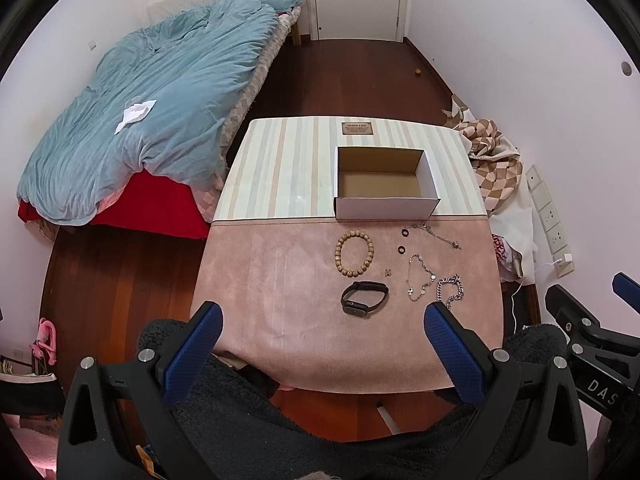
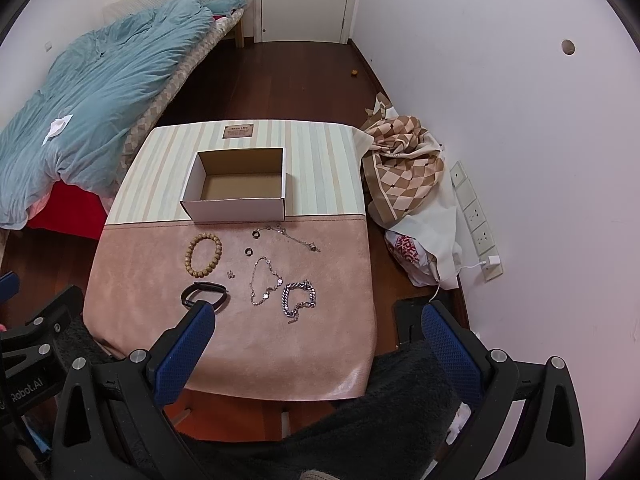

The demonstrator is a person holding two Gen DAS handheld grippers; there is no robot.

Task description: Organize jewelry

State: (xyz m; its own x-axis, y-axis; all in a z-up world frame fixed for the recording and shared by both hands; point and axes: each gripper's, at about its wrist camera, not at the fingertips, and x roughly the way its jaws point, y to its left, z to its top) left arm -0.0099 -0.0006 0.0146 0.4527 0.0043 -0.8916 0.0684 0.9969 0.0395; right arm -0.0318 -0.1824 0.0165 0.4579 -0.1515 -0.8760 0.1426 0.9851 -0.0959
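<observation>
1. Left wrist view: the left gripper point(image 1: 322, 330) hangs released, jaws wide apart, over the near edge of the pink mat point(image 1: 260, 280). On the mat lie a wooden bead bracelet point(image 1: 354, 254), a black fitness band point(image 1: 364, 302) nearer, two dark rings point(image 1: 405, 233) and thin silver chains point(image 1: 420, 278) to the right. The open white box point(image 1: 386, 202) sits beyond, on the striped table point(image 1: 280, 160).
2. Right wrist view: the right gripper point(image 2: 318, 330) is likewise spread, holding nothing. A chunky silver chain point(image 2: 299, 299) lies between its fingers point(image 2: 448, 344), nearer than the box point(image 2: 236, 208).
</observation>
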